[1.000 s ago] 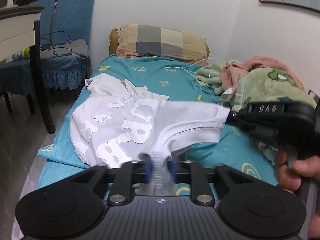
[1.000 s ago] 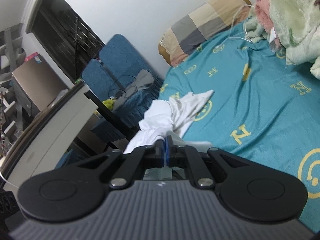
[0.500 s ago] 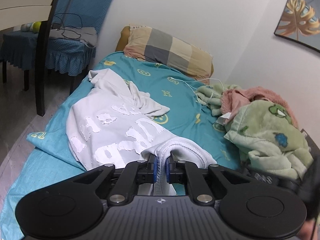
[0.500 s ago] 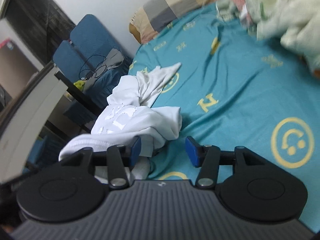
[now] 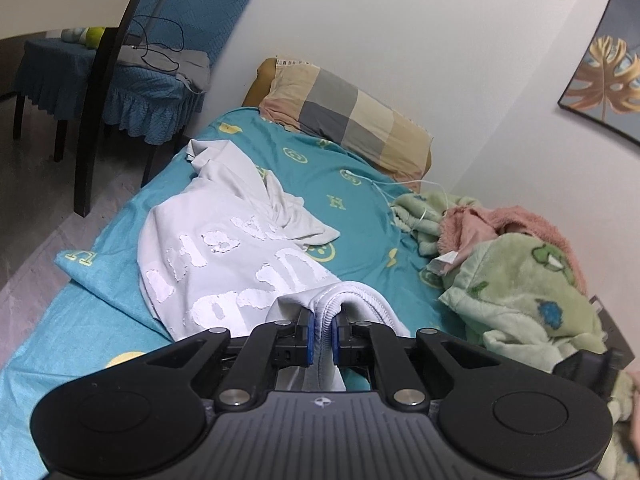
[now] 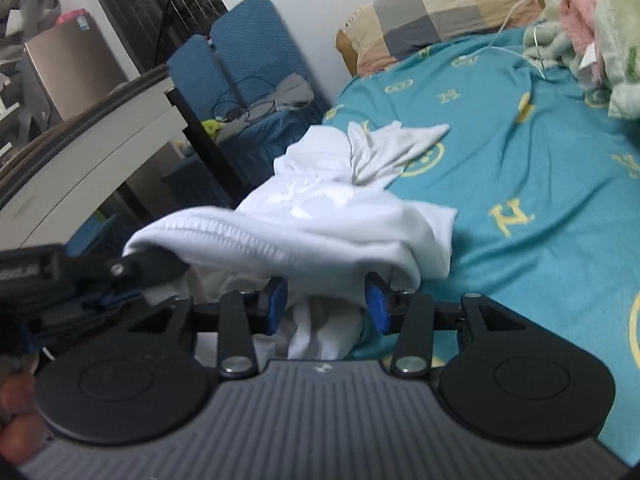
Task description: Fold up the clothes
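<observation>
A white shirt (image 5: pixel 224 252) lies crumpled on the near part of the bed (image 5: pixel 360 216), its printed side up, one sleeve bunched toward the pillow (image 5: pixel 348 120). Its stitched hem is pinched by the left gripper (image 5: pixel 321 334), whose jaws stand narrow with a fold of cloth pressed between the blue pads (image 5: pixel 306 336); that grip was already in place a second ago and has been kept, while the hem, then stretched flat across the view, now droops in a loose loop over the fingers. The larger change is on the right gripper (image 6: pixel 326 306): a second ago it was clamped on the shirt, its jaws have since been opened about halfway and have just been drawn in a little. Cloth hangs between the blue pads (image 6: pixel 276 304) and over them, but no pressing on it can be seen, so the shirt is judged to be released on that side. The left gripper is seen in the right wrist view at the far left, under the hem. The stretch between the two grips has thus been lost, and the shirt is held at one point only. It is judged that a fresh hold by the right gripper is being sought further along the hem, and that no fold has yet been made. The blanket pile (image 5: pixel 516 280) is left untouched beside the wall.
</observation>
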